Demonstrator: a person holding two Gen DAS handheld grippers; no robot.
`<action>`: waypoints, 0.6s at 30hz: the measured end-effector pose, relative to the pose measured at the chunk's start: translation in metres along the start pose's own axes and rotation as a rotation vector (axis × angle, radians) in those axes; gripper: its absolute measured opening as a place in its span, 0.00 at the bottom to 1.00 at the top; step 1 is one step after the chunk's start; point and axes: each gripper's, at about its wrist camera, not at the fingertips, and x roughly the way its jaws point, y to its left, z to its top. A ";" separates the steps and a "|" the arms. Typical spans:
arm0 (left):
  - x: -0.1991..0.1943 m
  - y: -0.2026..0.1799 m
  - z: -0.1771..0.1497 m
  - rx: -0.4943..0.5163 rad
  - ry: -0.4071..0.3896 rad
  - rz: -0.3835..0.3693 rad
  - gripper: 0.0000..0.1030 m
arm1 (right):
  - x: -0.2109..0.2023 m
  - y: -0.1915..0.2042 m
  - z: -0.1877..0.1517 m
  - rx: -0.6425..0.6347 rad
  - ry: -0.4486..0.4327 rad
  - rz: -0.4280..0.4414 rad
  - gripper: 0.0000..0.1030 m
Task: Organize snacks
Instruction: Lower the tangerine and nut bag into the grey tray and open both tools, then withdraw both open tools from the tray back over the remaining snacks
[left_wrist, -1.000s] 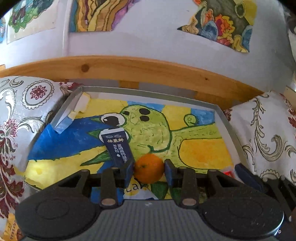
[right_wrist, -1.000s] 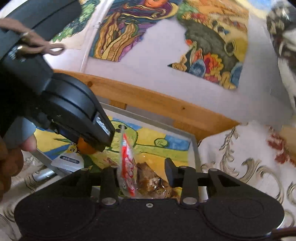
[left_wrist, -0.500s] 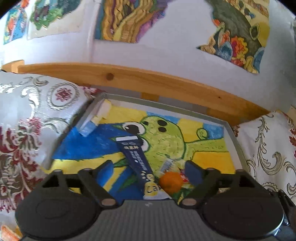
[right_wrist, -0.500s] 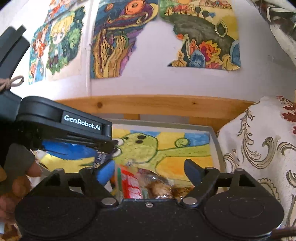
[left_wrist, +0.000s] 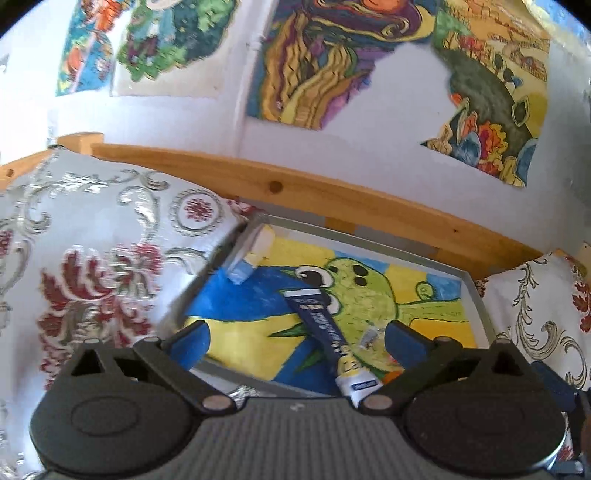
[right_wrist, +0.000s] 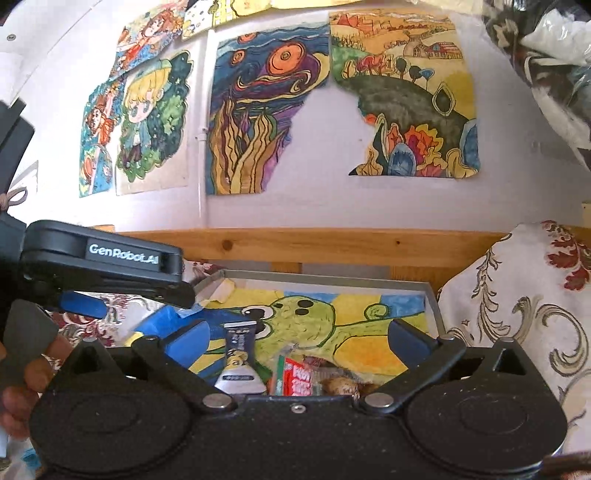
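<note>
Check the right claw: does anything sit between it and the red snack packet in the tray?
Nothing visible does. The right claw is open, and the red snack packet lies in the tray directly below the gap. The dark blue packet lies beside it, to the left, not across it.

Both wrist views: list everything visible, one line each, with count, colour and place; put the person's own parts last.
Tray: one, grey rim, green cartoon drawing inside, between cushions.
Snack stick packet: one, navy with white end, lying in tray.
Snack bag: one, red and clear, near edge of tray.
Orange: one, orange, mostly hidden behind right finger of left gripper.
Cushions: two, silver-white with red floral, either side of tray.
Rail: one, wooden, behind tray.
Drawings: several, multicoloured, on wall.
Left gripper: black, blue pads, open.
Right gripper: black, blue pads, open.
Hand: one, holding left gripper.
</note>
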 end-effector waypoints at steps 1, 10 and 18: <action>-0.005 0.003 -0.001 -0.002 -0.005 0.006 0.99 | -0.005 0.000 0.000 0.005 -0.003 0.002 0.99; -0.053 0.033 -0.023 -0.021 -0.048 0.026 0.99 | -0.061 0.019 0.001 -0.005 -0.039 -0.010 0.99; -0.096 0.062 -0.049 -0.021 -0.085 0.040 0.99 | -0.104 0.037 -0.004 -0.026 -0.044 -0.018 0.99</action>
